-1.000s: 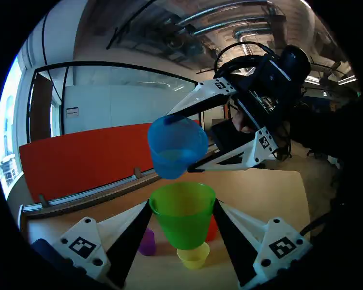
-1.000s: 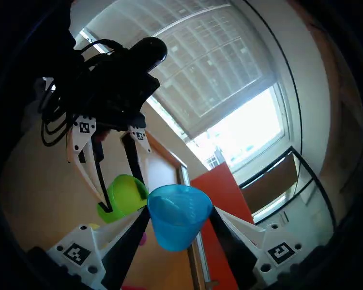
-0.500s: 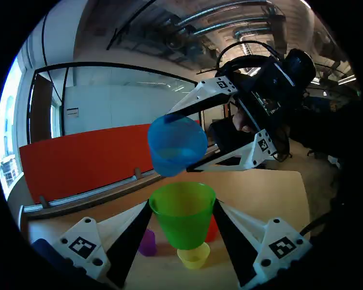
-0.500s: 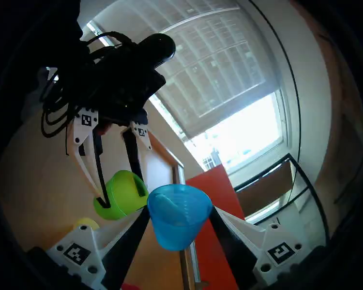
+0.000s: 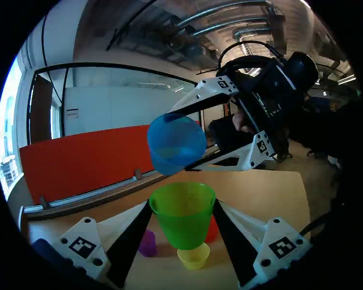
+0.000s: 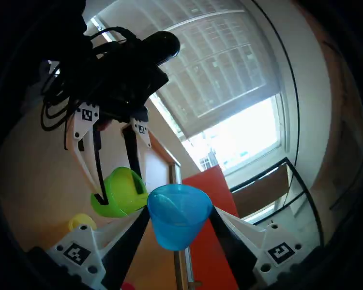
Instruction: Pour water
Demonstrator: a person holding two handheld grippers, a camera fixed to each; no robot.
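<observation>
Left gripper (image 5: 181, 205): jaws closed snug on the green cup (image 5: 182, 224), held upright over the worktop (image 5: 273, 188). Right gripper (image 6: 179, 211): jaws clamped on the blue cup (image 6: 177, 232), tipped just above the green one's mouth, with what looks like a little water low inside. These are thin, light, smooth plastic and likely to flex, so a mid-wall hold suits them. A yellow cup (image 5: 193, 256) and a purple cup (image 5: 146, 242) stand on pale wood. There's a red partition (image 5: 84, 159) behind and bare pipes overhead.
</observation>
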